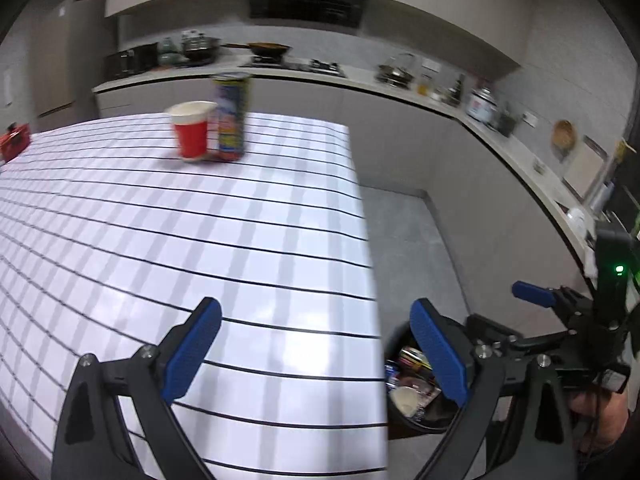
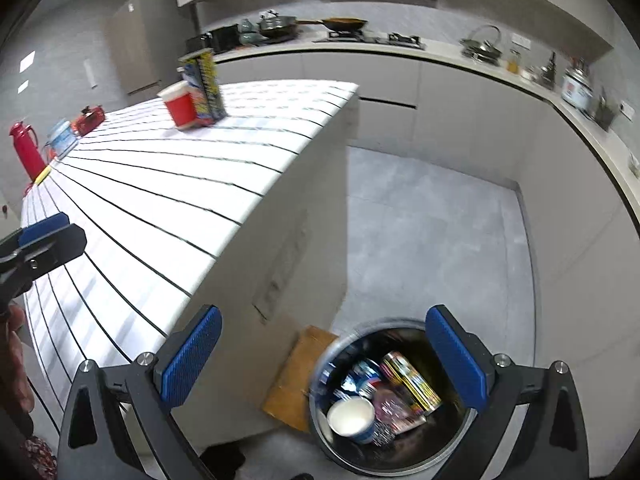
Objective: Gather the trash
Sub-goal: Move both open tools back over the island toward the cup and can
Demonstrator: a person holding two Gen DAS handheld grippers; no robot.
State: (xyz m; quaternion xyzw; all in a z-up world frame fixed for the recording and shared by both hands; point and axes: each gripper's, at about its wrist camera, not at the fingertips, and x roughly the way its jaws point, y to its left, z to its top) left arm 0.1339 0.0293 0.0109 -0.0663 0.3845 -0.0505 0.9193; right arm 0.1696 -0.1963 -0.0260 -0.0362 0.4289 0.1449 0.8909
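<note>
A red paper cup (image 1: 192, 130) and a tall blue snack can (image 1: 230, 116) stand together at the far end of the checked table (image 1: 200, 240); both show in the right wrist view too, cup (image 2: 181, 105) and can (image 2: 204, 88). A round black trash bin (image 2: 390, 396) on the floor beside the table holds a white cup, cans and wrappers; it also shows in the left wrist view (image 1: 416, 384). My left gripper (image 1: 316, 352) is open and empty over the table's near right edge. My right gripper (image 2: 326, 360) is open and empty above the bin.
A red thermos (image 2: 26, 152), a jar and a small red stove (image 2: 88, 118) stand at the table's left end. A wooden board (image 2: 296, 376) lies on the floor by the bin. Kitchen counters with pots and a rice cooker (image 2: 576, 88) run along the back and right.
</note>
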